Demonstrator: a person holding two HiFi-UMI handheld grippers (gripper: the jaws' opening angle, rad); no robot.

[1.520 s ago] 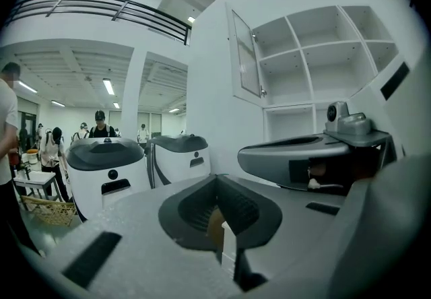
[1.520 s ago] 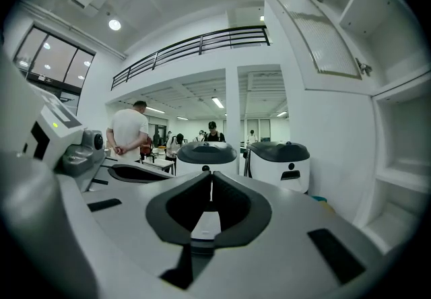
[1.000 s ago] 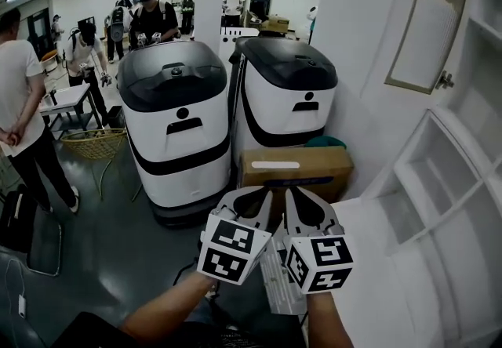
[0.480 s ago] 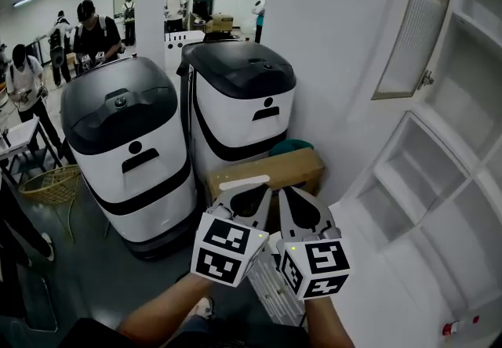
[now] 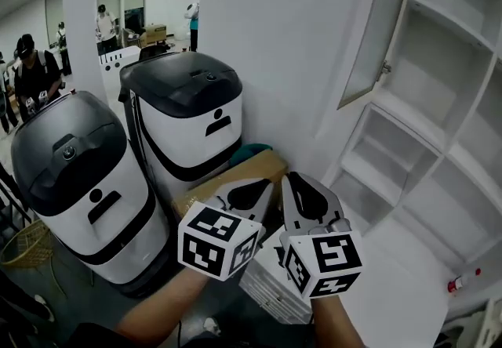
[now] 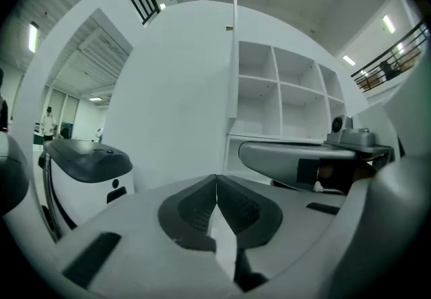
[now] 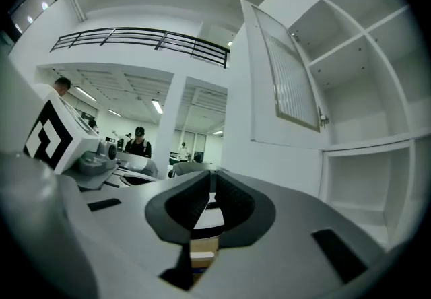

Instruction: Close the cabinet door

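Grey left hand-held gripper point(image 5: 257, 185) level beside right point(image 5: 296, 179)

text: none legible | sign: black dot-over-bar emblem point(image 5: 217, 121) on front of both white machines point(image 5: 176, 154), left of cabinet point(image 5: 427, 72)

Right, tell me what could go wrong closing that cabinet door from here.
1. The door hangs open well above the left gripper and right gripper. Their jaws are shut, so a push may land on its ribbed panel and slide off instead of meeting the frame.
2. Its knob is small, so it is easy to miss or snag.
3. The grippers sit close side by side; reaching up together, they could knock each other.
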